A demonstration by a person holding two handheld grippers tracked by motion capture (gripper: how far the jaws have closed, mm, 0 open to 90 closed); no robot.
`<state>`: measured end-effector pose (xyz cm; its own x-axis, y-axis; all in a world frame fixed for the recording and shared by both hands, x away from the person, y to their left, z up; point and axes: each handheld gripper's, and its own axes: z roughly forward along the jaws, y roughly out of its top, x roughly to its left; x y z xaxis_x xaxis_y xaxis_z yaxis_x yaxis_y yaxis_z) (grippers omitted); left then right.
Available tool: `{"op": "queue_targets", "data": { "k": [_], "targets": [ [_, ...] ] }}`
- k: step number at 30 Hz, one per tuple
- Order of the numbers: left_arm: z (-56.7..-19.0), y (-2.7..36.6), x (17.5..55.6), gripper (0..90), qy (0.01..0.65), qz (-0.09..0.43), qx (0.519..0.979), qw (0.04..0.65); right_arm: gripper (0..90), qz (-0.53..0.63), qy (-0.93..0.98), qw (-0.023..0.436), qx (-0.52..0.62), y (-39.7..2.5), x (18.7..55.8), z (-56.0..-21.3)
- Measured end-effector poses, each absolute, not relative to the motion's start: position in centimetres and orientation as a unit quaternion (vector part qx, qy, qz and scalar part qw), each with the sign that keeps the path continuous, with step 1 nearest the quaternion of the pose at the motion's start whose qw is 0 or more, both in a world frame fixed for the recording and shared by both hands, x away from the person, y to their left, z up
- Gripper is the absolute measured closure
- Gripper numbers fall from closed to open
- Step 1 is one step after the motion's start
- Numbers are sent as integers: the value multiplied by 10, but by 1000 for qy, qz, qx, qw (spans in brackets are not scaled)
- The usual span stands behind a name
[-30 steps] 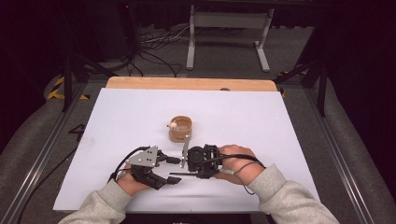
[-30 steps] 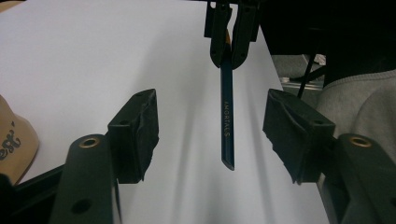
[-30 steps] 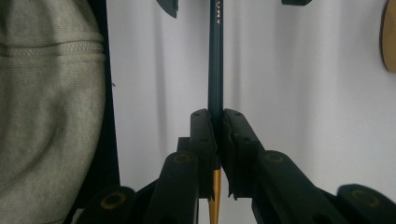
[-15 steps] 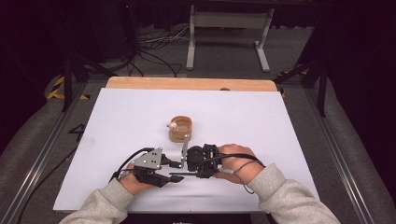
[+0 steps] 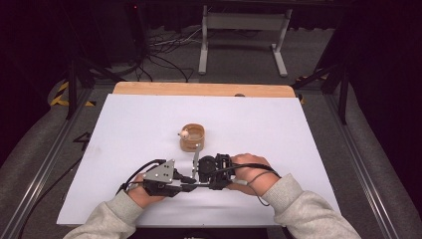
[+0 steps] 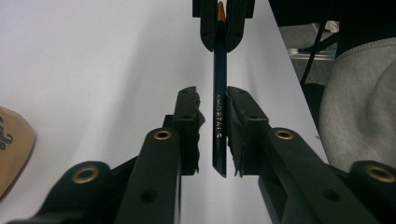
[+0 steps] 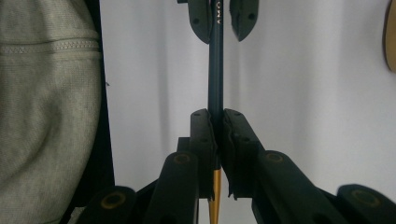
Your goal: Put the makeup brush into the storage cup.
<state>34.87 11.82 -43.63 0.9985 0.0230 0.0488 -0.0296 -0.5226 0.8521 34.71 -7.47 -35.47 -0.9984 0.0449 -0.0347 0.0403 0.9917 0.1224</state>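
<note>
A dark blue pencil (image 6: 218, 121) lies level between my two grippers, which face each other near the table's front edge. My right gripper (image 7: 215, 114) is shut on it, with the pencil's (image 7: 215, 70) yellow end showing behind its pads. My left gripper (image 6: 211, 95) has its jaws either side of the printed end. A gap shows by its left pad, so it is open. In the high view the left gripper (image 5: 189, 186) and right gripper (image 5: 202, 185) nearly meet tip to tip. The left gripper view also shows the right gripper (image 6: 219, 39) farther off.
A round wooden holder (image 5: 192, 138) with a small pale ball on its rim stands just beyond the grippers on the white table (image 5: 124, 129). A thin grey rod (image 5: 196, 157) runs from it toward the right gripper. Grey sleeves (image 5: 303, 209) come in from the front edge.
My left gripper has slid right toward the right gripper, bringing its jaws around the pencil's free end. The right hand and the holder have stayed put.
</note>
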Motion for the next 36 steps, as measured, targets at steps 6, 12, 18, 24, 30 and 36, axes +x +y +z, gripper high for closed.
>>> {"op": "queue_targets", "data": {
  "k": [6,12,18,24,30,36],
  "targets": [
    [-437,117,348,817,-10,27,875,483,833,61,998,16,23,-75,348,-356],
    [-438,116,347,835,-18,28,877,479,832,59,998,16,19,-74,348,-358],
    [-437,116,345,845,-25,31,878,477,829,62,998,12,20,-75,347,-359],
    [-436,118,346,847,-19,32,878,477,818,72,997,12,19,-76,348,-358],
    [-435,120,346,848,-19,31,876,482,772,97,995,10,25,-82,350,-356],
    [-434,123,346,847,-17,33,872,487,755,135,990,17,26,-92,348,-350]
  ]
}}
